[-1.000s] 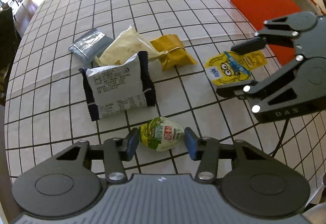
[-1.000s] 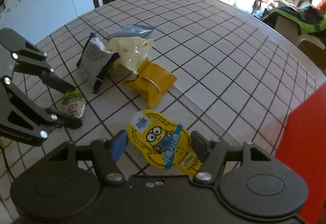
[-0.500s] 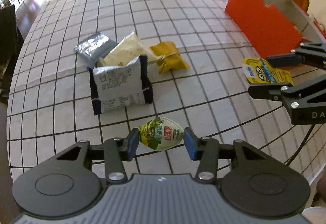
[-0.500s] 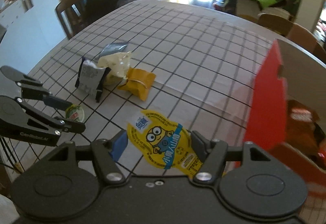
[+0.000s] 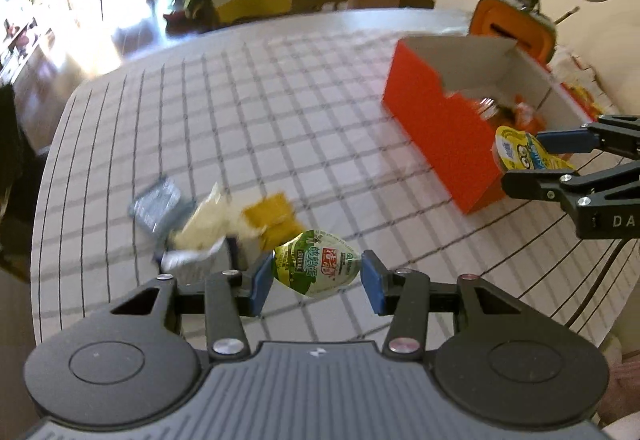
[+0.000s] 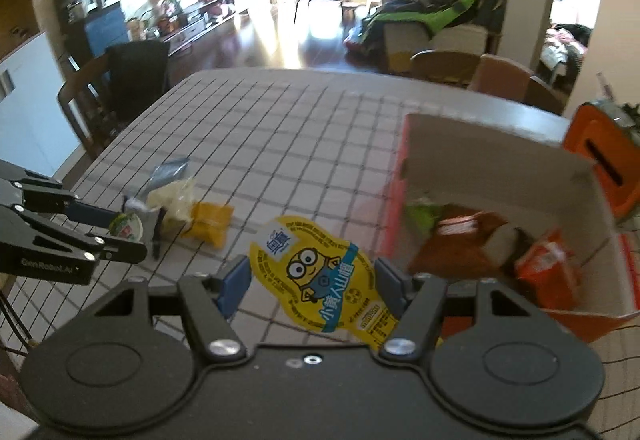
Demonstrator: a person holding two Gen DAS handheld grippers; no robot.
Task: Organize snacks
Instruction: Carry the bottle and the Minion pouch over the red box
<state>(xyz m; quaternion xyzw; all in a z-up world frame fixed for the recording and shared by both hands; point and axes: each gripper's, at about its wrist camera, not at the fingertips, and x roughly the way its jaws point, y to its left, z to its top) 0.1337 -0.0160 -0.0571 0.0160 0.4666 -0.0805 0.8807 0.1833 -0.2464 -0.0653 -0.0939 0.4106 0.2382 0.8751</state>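
My left gripper (image 5: 316,276) is shut on a green-and-white snack cup (image 5: 314,267), lifted above the checked tablecloth; the same gripper (image 6: 120,234) and cup (image 6: 127,226) show at the left of the right wrist view. My right gripper (image 6: 312,280) is shut on a yellow cartoon jelly cup (image 6: 320,276) and hangs beside the near corner of the red open box (image 6: 500,176). In the left wrist view that gripper (image 5: 532,164) holds the jelly cup (image 5: 520,154) at the box's (image 5: 436,124) right end. Several snacks lie inside the box.
On the table lie a grey packet (image 5: 158,204), a pale yellow bag (image 5: 204,220), a mustard pouch (image 5: 272,218) and a white-and-dark packet (image 5: 196,260). An orange case (image 6: 604,156) stands behind the box. Chairs (image 6: 112,88) ring the far table edge.
Both grippers have risen with their snacks. The right one has swung rightwards from the table's middle to the red box, whose inside now shows. The loose packets have not moved.
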